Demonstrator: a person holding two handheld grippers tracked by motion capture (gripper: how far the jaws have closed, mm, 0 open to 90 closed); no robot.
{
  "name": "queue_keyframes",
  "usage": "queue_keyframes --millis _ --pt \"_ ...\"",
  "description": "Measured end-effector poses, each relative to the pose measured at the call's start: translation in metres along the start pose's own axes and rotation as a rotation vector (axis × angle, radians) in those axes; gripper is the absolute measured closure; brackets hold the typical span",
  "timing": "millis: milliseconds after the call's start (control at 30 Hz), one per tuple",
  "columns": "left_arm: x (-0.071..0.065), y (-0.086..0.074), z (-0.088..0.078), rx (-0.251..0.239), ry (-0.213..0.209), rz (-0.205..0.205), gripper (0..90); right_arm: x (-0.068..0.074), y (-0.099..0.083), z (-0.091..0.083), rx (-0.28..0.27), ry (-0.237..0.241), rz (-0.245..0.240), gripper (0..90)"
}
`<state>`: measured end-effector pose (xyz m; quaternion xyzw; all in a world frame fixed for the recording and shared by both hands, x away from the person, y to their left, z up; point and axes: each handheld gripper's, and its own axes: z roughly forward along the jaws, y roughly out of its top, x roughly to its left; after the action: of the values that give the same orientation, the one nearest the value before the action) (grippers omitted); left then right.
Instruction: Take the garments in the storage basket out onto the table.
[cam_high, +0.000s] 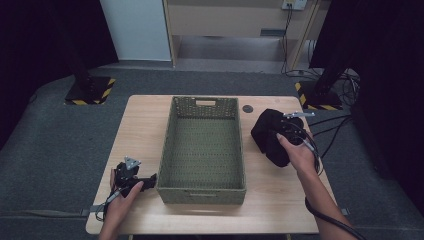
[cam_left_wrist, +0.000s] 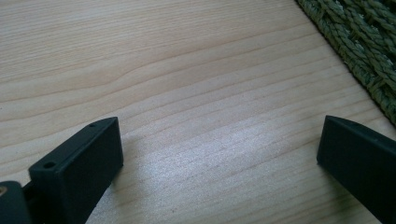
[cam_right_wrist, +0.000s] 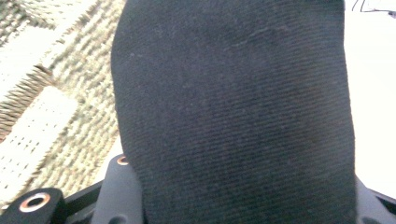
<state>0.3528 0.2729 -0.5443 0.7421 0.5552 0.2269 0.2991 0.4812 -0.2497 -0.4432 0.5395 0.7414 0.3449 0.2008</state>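
A green woven basket stands empty in the middle of the wooden table. To its right lies a bundled black cloth. My right gripper sits on the bundle's right side, and the cloth bulges thick between its jaws, so it is shut on the cloth. The basket's weave lies just beyond it. My left gripper rests low on the table at the basket's front left corner. Its jaws stand wide apart over bare wood, and the basket's wall is close on one side.
A small dark round object lies on the table behind the cloth. Two black stands with yellow-striped bases are on the floor beyond the table. Cables trail past the right edge.
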Motion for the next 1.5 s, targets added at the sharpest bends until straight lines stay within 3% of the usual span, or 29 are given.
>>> queue_keyframes --millis 500,1033,1500 --pt "0.000 0.000 0.000 0.000 0.000 0.000 0.0 -0.002 -0.008 0.028 0.033 -0.002 0.008 50.5" --pt "0.000 0.000 0.000 0.000 0.000 0.000 0.0 -0.001 -0.011 0.054 0.081 -0.035 0.005 49.5" --pt "0.000 0.000 0.000 0.000 0.000 0.000 0.0 0.000 -0.008 0.065 0.101 -0.059 0.010 47.9"
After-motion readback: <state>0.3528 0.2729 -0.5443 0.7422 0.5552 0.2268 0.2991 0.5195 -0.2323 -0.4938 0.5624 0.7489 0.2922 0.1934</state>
